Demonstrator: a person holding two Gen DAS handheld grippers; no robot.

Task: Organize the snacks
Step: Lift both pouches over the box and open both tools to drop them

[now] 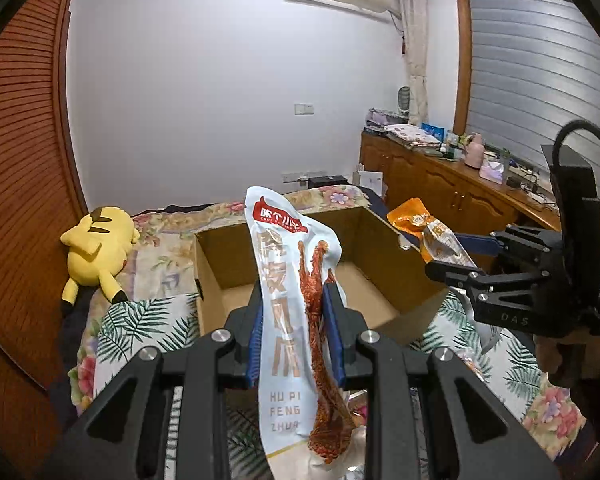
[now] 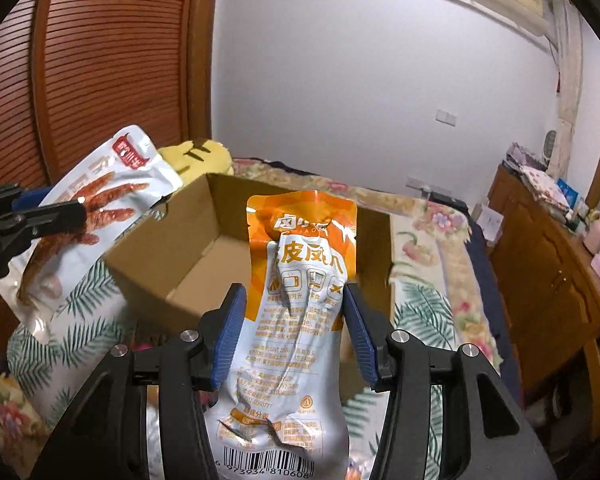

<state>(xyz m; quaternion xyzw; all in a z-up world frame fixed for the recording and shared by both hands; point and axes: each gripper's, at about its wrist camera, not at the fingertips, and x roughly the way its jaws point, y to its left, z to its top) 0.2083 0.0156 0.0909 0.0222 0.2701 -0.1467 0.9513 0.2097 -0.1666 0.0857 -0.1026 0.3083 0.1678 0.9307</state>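
Note:
My left gripper (image 1: 294,308) is shut on a white-blue chicken-feet snack pack (image 1: 292,280), held upright in front of an open cardboard box (image 1: 228,256) on the bed. My right gripper (image 2: 294,304) is shut on an orange-and-white snack pack (image 2: 300,280), also raised in front of the box (image 2: 172,240). In the left wrist view the right gripper (image 1: 452,252) holds the orange pack (image 1: 424,226) over the box's right wall. In the right wrist view the left gripper (image 2: 66,204) holds the white pack (image 2: 112,184) beside the box's left corner. The box's inside looks empty where visible.
The box rests on a floral and leaf-print bedspread (image 1: 148,320). A yellow plush toy (image 1: 96,252) lies at the box's far left. A wooden wardrobe (image 1: 16,160) stands on the left. A cluttered wooden cabinet (image 1: 460,188) runs along the right wall.

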